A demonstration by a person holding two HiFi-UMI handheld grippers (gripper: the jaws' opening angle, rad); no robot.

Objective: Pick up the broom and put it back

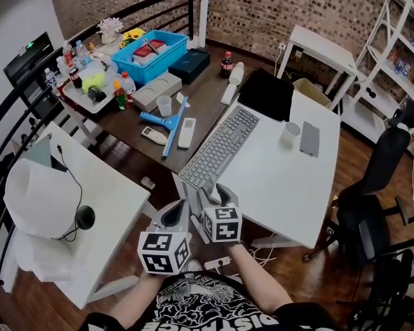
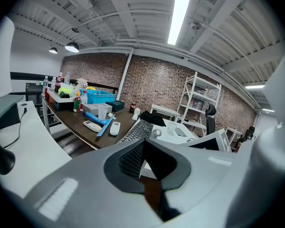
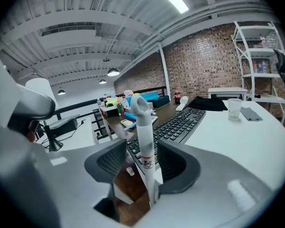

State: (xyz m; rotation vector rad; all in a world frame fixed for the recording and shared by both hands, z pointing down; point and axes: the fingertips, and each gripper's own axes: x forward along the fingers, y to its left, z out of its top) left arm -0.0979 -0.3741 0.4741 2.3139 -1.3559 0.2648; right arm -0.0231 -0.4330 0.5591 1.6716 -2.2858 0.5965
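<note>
**Broom handle between parted jaws, not clamped**
The right gripper [image 3: 142,145] stands wide around the upright white broom [image 3: 141,113] handle, at lower centre of the right gripper view, just beside the white desk [image 3: 237,137]. The left gripper [image 2: 143,144] is closed and empty. Judgement: either the pickup is not yet made, or the broom is set back and only withdrawal remains.

Lower end of the broom [image 3: 143,127] (past the fingers [image 3: 175,161]) is hidden.
</note>
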